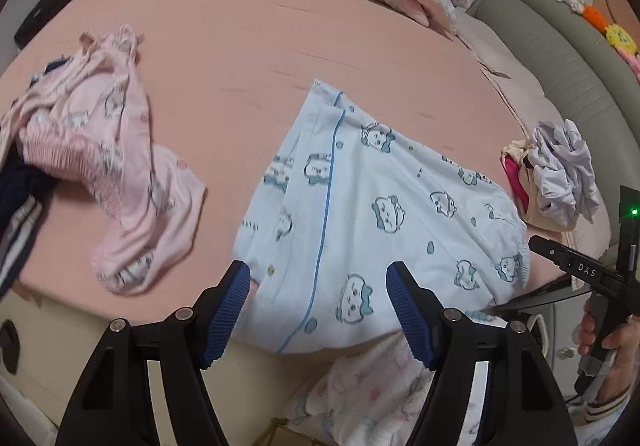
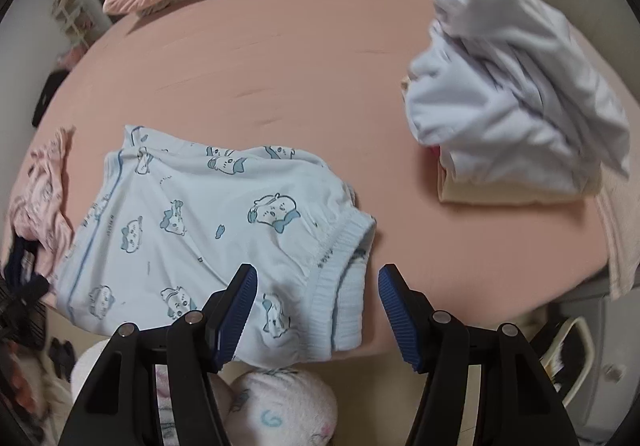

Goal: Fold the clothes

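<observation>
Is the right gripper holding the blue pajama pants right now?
No, the right gripper is open above the blue pajama pants, its fingers not gripping the fabric.

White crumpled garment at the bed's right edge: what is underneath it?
The white crumpled garment lies on a folded cream piece, with a sliver of bright pink fabric between them. Whatever else that stack holds is covered.

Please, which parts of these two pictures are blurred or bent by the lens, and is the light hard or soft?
Left wrist view: the pink pajamas look smeared, the blue pajamas sharp; the bed edge curves from fisheye distortion. Right wrist view: the white clothes pile is blurred; dark corners frame the picture. Both: soft, even light, no glare.
</observation>
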### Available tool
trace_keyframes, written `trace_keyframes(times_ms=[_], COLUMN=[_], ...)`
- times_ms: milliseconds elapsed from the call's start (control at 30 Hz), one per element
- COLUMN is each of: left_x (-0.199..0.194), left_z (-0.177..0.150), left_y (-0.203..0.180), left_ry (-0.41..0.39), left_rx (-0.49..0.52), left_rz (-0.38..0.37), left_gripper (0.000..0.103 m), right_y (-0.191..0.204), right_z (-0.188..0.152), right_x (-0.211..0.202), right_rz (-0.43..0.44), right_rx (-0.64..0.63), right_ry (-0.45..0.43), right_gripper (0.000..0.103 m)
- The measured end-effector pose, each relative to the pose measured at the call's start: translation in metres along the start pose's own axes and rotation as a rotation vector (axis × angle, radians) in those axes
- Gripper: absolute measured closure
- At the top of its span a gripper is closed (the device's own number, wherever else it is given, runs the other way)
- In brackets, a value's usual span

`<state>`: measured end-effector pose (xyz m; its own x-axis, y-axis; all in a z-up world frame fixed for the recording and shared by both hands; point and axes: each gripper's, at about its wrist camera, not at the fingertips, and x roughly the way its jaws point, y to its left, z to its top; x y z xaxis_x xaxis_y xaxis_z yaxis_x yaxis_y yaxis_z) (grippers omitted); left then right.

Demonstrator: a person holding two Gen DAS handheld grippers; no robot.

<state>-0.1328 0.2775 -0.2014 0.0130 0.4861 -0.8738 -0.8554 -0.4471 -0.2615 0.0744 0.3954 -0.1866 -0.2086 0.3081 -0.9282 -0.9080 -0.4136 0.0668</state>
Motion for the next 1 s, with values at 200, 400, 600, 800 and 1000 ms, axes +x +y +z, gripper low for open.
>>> trace_keyframes(times_ms=[200,400,600,800,1000], left_x=[0.003,0.022,0.048,0.082,0.109], left_z=[0.029,0.057,0.075,0.09,0.094], left_y=[-0.008,-0.019,-0.022,-0.023,-0.024], left_ry=[-0.023,-0.017,0.009,0.042,0.058], left_rx=[0.054,0.132,0.169,0.171,0.197], left_rz=[-0.015,-0.015,-0.028,-0.048,-0.008], left_gripper=[0.034,0.034,0.034,0.034,0.034], right_y=[0.011,-0.011,-0.014,-0.012,-0.012], right_z=[0.012,0.002,0.007,0.017,0.026], right_x=[0.001,-0.001,0.007,0.017,0.029], right_rz=[-0.054,-0.054,-0.049,-0.055,-0.074], right_rx=[-0.074,-0.077,-0.056,-0.056,-0.077], right_ry=[-0.02,-0.006,-0.002,0.001,0.007], right_gripper=[0.04,0.04,0.04,0.04,0.04])
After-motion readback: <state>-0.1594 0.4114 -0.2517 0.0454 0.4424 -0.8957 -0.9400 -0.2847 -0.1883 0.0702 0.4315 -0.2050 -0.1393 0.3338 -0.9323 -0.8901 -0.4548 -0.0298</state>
